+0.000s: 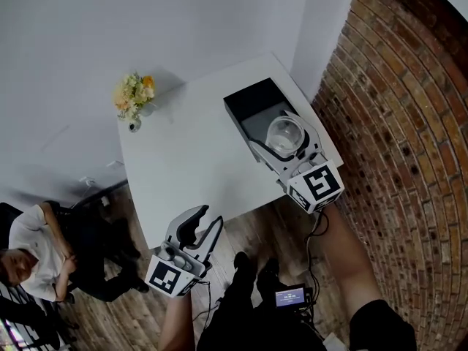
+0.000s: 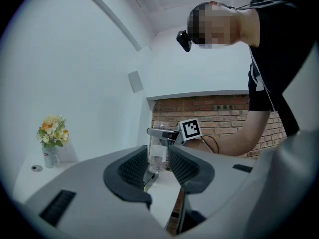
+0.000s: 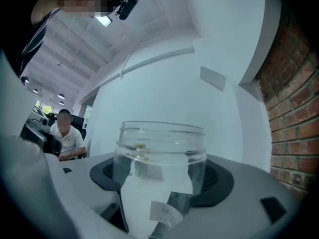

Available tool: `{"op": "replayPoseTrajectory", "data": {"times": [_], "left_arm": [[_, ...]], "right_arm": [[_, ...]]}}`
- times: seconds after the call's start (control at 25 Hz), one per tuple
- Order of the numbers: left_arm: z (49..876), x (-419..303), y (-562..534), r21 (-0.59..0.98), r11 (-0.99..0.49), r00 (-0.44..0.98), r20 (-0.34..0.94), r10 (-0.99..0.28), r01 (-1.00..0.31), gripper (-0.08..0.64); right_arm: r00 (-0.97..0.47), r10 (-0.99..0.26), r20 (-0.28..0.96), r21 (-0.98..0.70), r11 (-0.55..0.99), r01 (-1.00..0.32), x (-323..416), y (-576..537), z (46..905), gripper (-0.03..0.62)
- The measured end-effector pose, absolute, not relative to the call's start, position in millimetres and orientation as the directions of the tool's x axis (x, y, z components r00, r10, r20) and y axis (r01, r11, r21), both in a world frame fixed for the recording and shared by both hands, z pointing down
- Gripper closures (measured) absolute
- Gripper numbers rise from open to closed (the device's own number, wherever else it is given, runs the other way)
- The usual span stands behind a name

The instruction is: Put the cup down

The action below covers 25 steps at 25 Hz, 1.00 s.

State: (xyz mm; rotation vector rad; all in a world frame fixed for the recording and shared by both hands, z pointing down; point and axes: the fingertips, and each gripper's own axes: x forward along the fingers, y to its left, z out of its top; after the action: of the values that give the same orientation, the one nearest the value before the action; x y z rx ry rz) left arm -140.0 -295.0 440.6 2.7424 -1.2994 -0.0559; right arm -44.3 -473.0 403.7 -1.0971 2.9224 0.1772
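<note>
While the right claw [image 1: 281, 131] holds 1 clear cup [image 1: 285, 137] between wide-set jaws over 1 black tray [image 1: 245, 99] on the white worktop [image 1: 183, 152], the left claw [image 1: 205, 220] gapes empty off the worktop's near edge. 1 flower vase [image 1: 134, 99] stands at the far-left corner.

On the table [image 1: 190, 170], vase [image 1: 134, 102] left, box [image 1: 247, 98] right; cup [image 1: 285, 134] over box.
</note>
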Motion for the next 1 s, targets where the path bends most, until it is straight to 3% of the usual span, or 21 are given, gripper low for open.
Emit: {"op": "replayPoseTrajectory", "data": {"times": [1.0], "left_arm": [[479.9, -185.9, -330.7, 0.194, -0.592, 0.603, -0.003, -0.798, -0.783, 0.437]], "right_arm": [[-0.616, -0.785, -0.058, 0.109, 0.609, -0.786, -110.0, -675.8, 457.4, 0.221]]}}
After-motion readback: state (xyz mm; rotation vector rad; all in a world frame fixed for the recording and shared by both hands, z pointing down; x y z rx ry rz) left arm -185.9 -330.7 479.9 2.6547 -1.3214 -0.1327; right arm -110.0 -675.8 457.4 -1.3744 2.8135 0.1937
